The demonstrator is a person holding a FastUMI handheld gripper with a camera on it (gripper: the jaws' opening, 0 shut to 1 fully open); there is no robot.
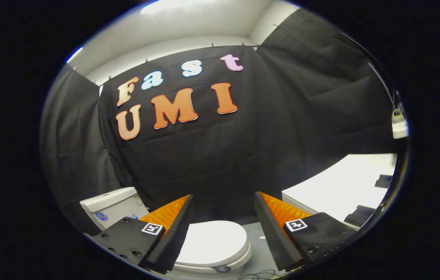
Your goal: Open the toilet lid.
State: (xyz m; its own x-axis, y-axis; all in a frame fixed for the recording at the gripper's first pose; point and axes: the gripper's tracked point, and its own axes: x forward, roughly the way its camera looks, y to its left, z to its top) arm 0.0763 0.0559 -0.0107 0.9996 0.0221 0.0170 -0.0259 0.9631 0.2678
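Observation:
A white toilet stands below and ahead of me, its lid [214, 239] lying flat and closed on the bowl. Its white tank [113, 206] rises behind, beyond my left finger. My gripper [224, 204] is open, fingers spread wide with nothing between them, held well above the lid. The lid shows in the gap between the fingers, partly hidden by the left finger [171, 233].
A white table [340, 186] stands to the right of the toilet, beyond the right finger, with dark flat items [360, 214] on it. Black cloth walls close the booth behind and on both sides. A thin cable [259, 276] lies on the grey floor by the bowl.

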